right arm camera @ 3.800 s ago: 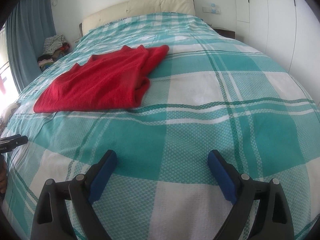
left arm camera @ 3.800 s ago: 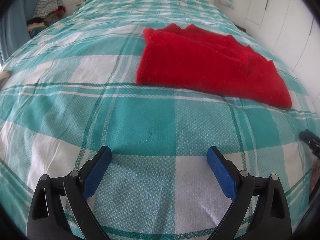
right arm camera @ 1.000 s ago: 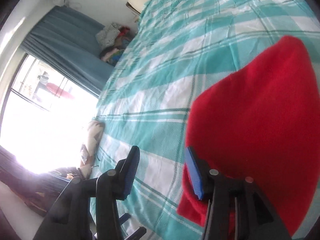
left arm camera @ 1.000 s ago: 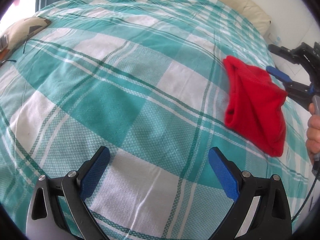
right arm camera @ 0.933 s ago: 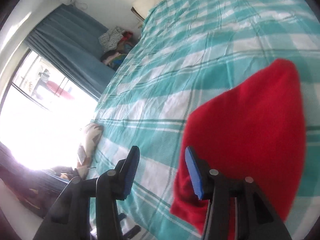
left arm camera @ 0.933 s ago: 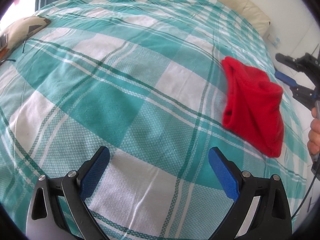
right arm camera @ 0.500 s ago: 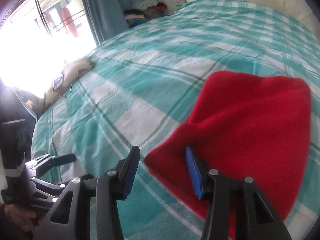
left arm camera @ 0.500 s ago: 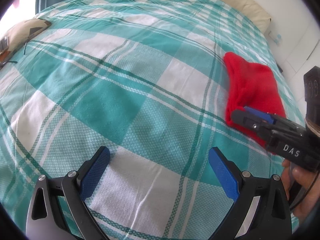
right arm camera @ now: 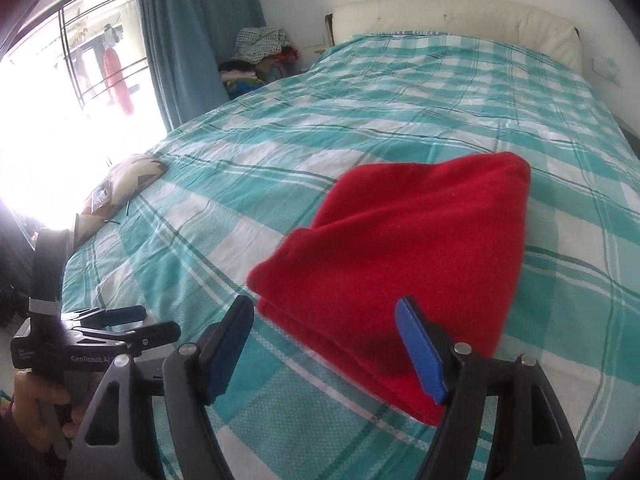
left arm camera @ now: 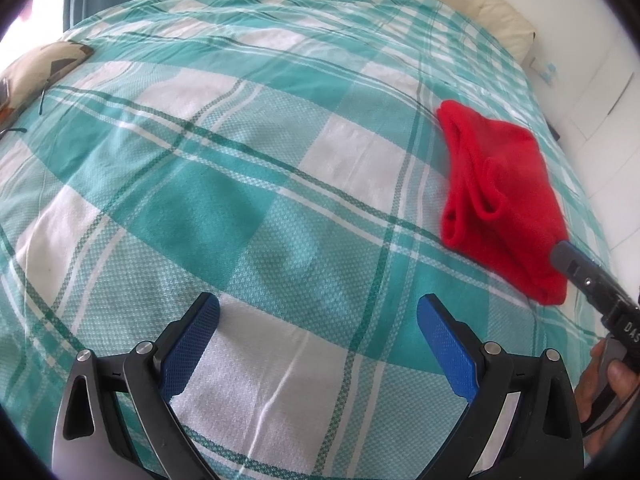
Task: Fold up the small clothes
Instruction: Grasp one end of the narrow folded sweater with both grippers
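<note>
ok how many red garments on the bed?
1. A folded red garment lies on the checked bedspread, just ahead of the right gripper. The folds could hide another.

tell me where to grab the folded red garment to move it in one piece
Likely best at the thick near corner of the red garment, where the stacked layers end together. The right gripper, jaws opening with nothing between them, could slide in low along the bedspread and pinch all layers.

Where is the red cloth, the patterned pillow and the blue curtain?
red cloth (right arm camera: 408,248), right wrist view, middle of its top layer
patterned pillow (right arm camera: 132,178), right wrist view, its top face
blue curtain (right arm camera: 192,32), right wrist view, middle folds
</note>
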